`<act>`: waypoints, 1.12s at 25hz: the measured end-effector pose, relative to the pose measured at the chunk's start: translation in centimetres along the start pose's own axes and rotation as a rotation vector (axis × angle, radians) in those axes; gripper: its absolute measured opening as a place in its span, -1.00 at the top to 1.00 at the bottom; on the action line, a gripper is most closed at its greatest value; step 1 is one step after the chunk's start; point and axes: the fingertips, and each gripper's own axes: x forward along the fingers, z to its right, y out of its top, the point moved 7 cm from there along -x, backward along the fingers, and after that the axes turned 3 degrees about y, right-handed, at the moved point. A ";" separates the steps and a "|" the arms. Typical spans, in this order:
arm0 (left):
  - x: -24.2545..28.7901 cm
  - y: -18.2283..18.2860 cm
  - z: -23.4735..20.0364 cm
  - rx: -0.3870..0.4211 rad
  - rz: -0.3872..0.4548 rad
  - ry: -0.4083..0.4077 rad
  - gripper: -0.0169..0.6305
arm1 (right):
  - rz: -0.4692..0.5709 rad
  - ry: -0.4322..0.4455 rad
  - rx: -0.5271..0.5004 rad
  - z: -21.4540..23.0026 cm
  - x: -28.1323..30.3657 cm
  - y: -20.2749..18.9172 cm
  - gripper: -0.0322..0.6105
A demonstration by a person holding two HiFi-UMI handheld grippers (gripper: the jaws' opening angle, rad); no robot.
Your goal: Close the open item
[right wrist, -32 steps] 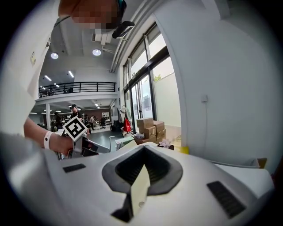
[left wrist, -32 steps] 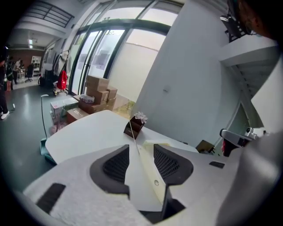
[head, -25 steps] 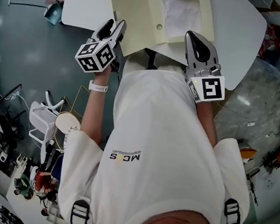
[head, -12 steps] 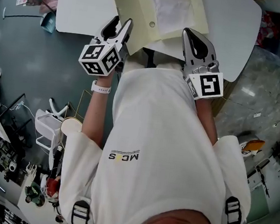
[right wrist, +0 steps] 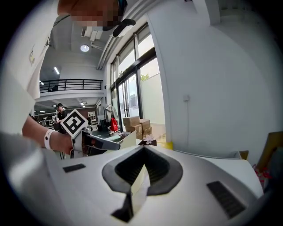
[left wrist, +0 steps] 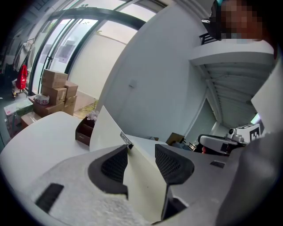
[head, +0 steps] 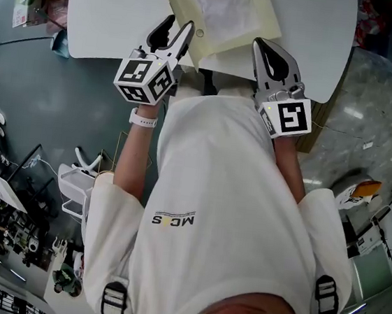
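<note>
A cream paper folder lies open on the white table, a white sheet inside it. In the left gripper view one cream flap stands up between the jaws of my left gripper. It rests against the left pad while the right pad stays clear, so the jaws are open. From above, the left gripper sits at the folder's near left corner. My right gripper is at the near right edge. In its own view the right gripper is shut on a thin cream edge of the folder.
A small brown box with flowers sits on the table beyond the flap. Cardboard boxes are stacked by the windows. A white stool and cluttered shelves stand on the floor at the left. The person's torso fills the near side.
Both grippers have moved forward over the table's near edge. The left one went further, shifting right and rolling onto the folder's corner. The folder has slid further away.
</note>
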 end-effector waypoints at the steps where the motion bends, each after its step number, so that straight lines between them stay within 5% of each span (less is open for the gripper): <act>1: 0.4 0.1 0.3 0.009 -0.002 -0.012 0.36 | -0.002 -0.006 0.003 0.3 -0.1 -0.1 0.86; 28: 11.0 -0.2 5.9 0.089 -0.064 -0.197 0.26 | -0.020 -0.150 0.069 6.2 -4.0 -1.9 0.86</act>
